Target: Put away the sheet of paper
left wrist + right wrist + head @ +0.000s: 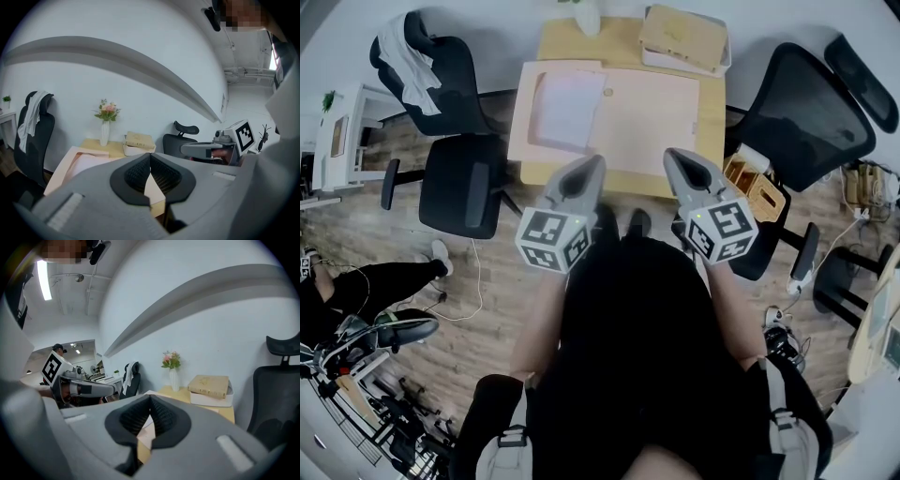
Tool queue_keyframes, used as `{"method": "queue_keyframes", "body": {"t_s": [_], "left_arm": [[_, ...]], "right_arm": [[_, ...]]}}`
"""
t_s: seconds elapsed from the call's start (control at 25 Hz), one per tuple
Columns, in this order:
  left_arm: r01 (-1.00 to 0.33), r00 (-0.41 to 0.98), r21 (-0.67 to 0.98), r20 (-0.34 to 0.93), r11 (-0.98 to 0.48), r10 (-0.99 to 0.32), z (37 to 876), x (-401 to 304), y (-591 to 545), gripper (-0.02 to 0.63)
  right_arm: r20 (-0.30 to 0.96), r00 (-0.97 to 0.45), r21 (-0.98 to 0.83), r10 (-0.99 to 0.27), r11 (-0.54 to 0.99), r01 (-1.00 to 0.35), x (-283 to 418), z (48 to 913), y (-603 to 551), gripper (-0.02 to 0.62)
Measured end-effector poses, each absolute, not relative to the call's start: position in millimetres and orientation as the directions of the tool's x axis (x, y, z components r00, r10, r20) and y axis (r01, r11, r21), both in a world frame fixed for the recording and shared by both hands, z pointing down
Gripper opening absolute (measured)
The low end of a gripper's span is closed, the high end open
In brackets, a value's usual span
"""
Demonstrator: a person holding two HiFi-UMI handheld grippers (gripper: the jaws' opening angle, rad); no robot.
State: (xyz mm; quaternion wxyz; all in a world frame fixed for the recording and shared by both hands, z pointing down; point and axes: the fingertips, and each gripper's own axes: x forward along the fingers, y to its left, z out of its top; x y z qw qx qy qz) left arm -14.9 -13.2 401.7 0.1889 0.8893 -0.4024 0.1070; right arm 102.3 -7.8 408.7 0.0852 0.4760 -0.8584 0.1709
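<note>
A white sheet of paper (567, 105) lies flat on the left half of an open pale pink folder (652, 122). The folder rests on a light wooden table (623, 45). My left gripper (593, 163) and right gripper (672, 156) hover side by side over the table's near edge, short of the folder. Both are shut, tips touching, with nothing held. In the left gripper view the jaws meet at the gripper's tip (150, 157), with the folder (75, 161) beyond. The right gripper view shows its gripper's tip (150, 400) closed in the same way.
A white vase of flowers (104, 132) and a white tray holding a tan book (684, 37) stand at the table's back. Black office chairs (455, 141) (806, 103) flank the table. A wooden crate (755, 187) sits at the right. Another person's legs (375, 281) are at the left.
</note>
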Motion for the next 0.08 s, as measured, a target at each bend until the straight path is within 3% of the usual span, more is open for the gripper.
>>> {"method": "queue_keyframes", "body": {"t_s": [0.08], "left_arm": [[-0.757, 0.653, 0.25, 0.343, -0.604, -0.675, 401.7, -14.8, -11.8, 0.011]], "right_arm": [[0.311, -0.533, -0.214, -0.787, 0.488, -0.846, 102.2, 409.5, -5.9, 0.002]]}}
